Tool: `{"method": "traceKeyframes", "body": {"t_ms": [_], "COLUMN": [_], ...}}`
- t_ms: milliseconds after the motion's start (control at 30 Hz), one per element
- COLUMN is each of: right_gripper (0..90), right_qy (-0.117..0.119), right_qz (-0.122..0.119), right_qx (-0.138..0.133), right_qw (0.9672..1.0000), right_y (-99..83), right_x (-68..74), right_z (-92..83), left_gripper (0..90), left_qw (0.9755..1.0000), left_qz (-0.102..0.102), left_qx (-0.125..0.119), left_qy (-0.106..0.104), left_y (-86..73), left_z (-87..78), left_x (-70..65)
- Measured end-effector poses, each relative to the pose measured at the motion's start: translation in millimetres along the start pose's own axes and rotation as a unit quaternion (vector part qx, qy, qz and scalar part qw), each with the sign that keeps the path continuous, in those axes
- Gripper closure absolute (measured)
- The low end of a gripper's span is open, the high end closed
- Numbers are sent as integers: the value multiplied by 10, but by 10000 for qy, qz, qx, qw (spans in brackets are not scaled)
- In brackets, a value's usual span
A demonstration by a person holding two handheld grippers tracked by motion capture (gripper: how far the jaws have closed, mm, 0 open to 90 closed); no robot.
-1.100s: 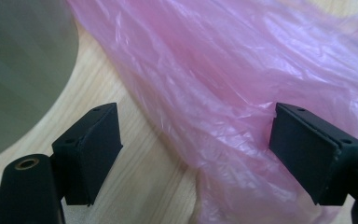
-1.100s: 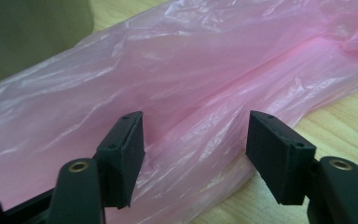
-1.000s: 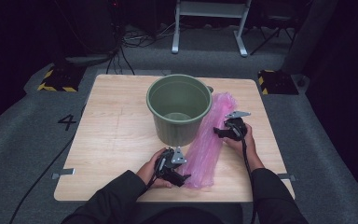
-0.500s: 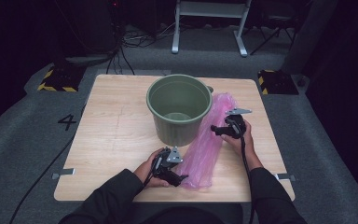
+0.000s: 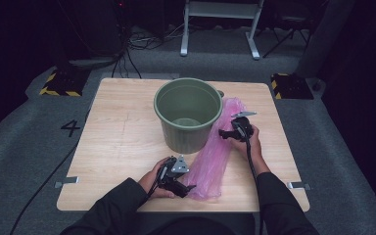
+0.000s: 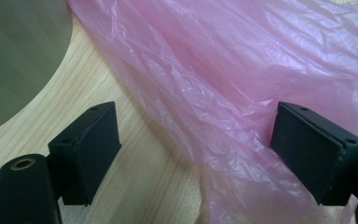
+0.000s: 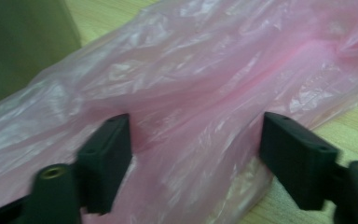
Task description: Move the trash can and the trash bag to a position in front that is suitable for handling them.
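While both jaws gape over pink bag beside bucket near worktop's front edge, left hand-held gripper and right hand-held gripper apart, risking slipping off slick film.

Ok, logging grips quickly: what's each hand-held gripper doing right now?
Left hand-held gripper: open, pink bag edge between the jaws.
Right hand-held gripper: open, jaws just closing around the bag.

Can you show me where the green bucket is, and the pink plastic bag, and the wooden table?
green bucket (image 5: 188,128): high view, on its front outer wall.
pink plastic bag (image 5: 214,161): high view, on its crinkled middle.
wooden table (image 5: 117,142): high view, on the bare top left of the bucket.
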State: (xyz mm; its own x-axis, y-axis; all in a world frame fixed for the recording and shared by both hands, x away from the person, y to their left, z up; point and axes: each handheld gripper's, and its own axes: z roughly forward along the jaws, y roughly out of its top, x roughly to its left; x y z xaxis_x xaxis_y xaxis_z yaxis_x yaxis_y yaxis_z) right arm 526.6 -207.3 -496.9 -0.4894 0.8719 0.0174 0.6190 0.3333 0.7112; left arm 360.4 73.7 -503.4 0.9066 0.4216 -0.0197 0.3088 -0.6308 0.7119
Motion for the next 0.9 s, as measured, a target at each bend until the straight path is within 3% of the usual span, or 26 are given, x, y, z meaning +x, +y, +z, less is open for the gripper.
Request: {"method": "traceKeyframes", "body": {"t_ms": [33, 67, 167, 433, 467, 533, 600, 633, 700, 900], "right_gripper": [333, 450, 602, 822, 840, 861, 873, 873, 874, 877], "right_qy": [0, 111, 259, 412, 411, 434, 361, 334, 310, 142], "right_qz": [0, -190, -327, -426, -437, -455, -486, -475, -419, -297], "right_qx": [0, -101, -140, -239, -264, -361, -495, -572, -690, -929], "right_qw": [10000, 9997, 9990, 9980, 9979, 9974, 9969, 9967, 9963, 9951], "right_y": [0, -32, -59, -96, -103, -111, -110, -109, -110, -114], "right_x": [0, 39, 74, 60, 56, 49, 39, 31, 2, -124], "right_z": [0, -27, -59, -80, -85, -110, -151, -174, -214, -314], "left_gripper": [150, 147, 137, 104, 104, 108, 177, 166, 167, 166], "left_qw": [10000, 10000, 10000, 9999, 9999, 9997, 9994, 9990, 9987, 9965], "left_qz": [0, -3, 58, 81, 81, 101, 122, 65, 58, -35], "left_qx": [0, 23, 38, 83, 83, 75, 65, -24, -174, -357], "left_qy": [0, -4, -16, 31, 31, 228, 333, 452, 482, 753], "left_y": [0, 3, 10, 29, 29, 33, 38, 49, 56, 23], "left_z": [0, -1, 6, 24, 24, 2, -18, -63, -134, -359], "left_x": [0, 4, 21, 34, 34, 10, 4, -4, 10, 91]}}
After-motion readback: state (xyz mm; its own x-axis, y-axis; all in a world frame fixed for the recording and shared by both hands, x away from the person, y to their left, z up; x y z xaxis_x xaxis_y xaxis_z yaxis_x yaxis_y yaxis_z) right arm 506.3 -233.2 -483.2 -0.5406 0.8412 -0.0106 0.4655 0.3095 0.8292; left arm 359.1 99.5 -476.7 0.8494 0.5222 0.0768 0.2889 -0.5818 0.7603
